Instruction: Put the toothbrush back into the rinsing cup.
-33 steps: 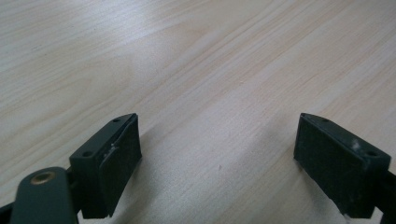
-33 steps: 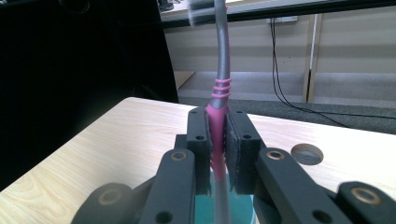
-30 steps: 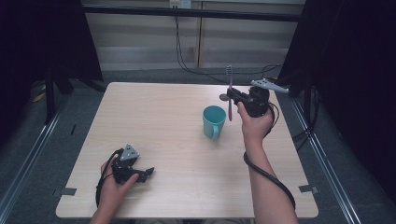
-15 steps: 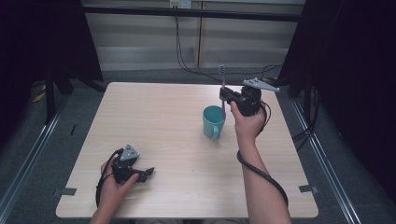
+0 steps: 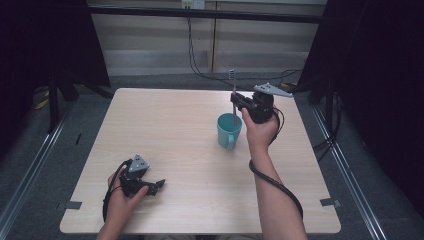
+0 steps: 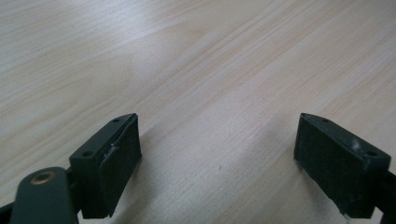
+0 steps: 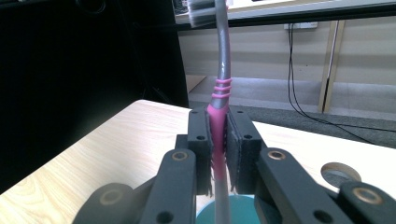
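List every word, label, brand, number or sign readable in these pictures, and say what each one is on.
None can be read.
The teal mug shows no print.
The toothbrush in the right claw shows no lettering on its pink and grey handle.
The table is bare wood grain.
The left claw has no markings on its black pads.

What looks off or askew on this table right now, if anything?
Nothing stands out. The right claw is shut on an upright toothbrush, bristles up, lower end over the teal mug. The mug stands upright, with no spill visible. The left claw is open with nothing in it, low over the bare table.
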Demonstrator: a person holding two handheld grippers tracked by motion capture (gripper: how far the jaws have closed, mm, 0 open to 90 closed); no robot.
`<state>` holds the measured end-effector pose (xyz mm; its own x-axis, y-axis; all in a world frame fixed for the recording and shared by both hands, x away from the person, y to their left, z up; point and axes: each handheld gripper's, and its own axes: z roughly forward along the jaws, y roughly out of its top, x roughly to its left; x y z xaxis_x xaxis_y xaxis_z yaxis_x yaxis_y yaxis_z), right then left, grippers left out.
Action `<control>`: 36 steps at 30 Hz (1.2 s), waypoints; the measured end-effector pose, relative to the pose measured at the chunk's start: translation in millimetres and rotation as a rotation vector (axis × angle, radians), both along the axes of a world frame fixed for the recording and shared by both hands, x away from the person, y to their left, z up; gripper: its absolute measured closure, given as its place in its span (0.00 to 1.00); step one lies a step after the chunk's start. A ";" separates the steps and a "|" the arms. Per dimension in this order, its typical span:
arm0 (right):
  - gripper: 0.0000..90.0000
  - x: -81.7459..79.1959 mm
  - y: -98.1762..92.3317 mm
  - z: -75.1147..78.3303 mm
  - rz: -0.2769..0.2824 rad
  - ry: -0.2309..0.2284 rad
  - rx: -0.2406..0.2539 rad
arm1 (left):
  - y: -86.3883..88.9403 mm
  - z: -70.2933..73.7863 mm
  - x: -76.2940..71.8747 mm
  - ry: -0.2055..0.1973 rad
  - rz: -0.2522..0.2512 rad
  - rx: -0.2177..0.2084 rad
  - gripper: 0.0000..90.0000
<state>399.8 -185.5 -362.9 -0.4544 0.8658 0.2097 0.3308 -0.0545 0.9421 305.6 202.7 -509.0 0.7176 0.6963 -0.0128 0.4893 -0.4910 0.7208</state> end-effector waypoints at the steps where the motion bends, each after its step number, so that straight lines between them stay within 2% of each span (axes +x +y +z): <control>1: 0.91 0.6 0.2 -1.1 0.000 -0.001 -0.002 | 0.0 0.0 0.0 0.000 0.000 0.000 0.16; 15: 0.91 11.2 0.5 -10.5 0.003 -0.008 0.020 | -0.1 0.0 -0.1 0.000 0.001 -0.001 0.16; 36: 0.91 17.9 -2.0 -29.6 0.004 -0.011 0.043 | 0.0 0.1 -0.1 0.001 -0.001 0.001 0.16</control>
